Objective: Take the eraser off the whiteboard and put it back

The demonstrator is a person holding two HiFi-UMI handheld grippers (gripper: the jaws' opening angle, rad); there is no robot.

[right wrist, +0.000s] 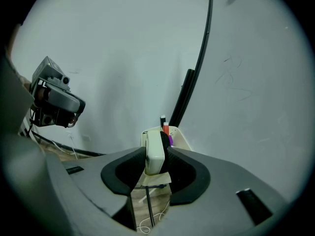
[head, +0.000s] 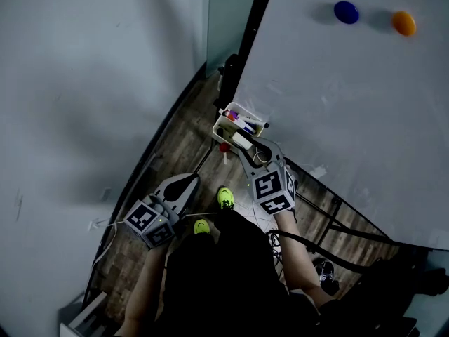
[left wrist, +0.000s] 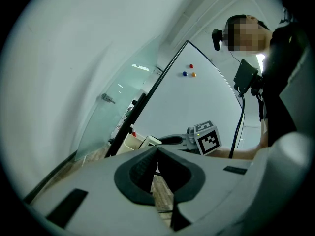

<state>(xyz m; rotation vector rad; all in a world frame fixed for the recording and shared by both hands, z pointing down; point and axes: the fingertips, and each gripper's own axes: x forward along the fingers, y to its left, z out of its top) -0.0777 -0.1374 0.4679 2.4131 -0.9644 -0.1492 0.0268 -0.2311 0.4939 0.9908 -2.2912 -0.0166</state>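
Observation:
The eraser (right wrist: 153, 157), a white block with a black felt side, sits clamped between the pads of my right gripper (right wrist: 157, 150). In the head view that right gripper (head: 246, 144) holds the eraser (head: 240, 140) just at the cream tray (head: 223, 124) fixed to the lower edge of the whiteboard (head: 337, 104). From the left gripper view the eraser (left wrist: 150, 141) shows beside the tray (left wrist: 127, 142). My left gripper (head: 189, 182) hangs lower left over the floor, tips (left wrist: 157, 150) together, nothing in it.
Red and purple markers (right wrist: 166, 130) stand in the tray. Blue (head: 346, 12) and orange (head: 403, 23) magnets stick high on the board. A black board frame (head: 242, 48) runs along its left edge, beside a glass wall. Cables and stand legs (head: 330, 223) cross the wooden floor.

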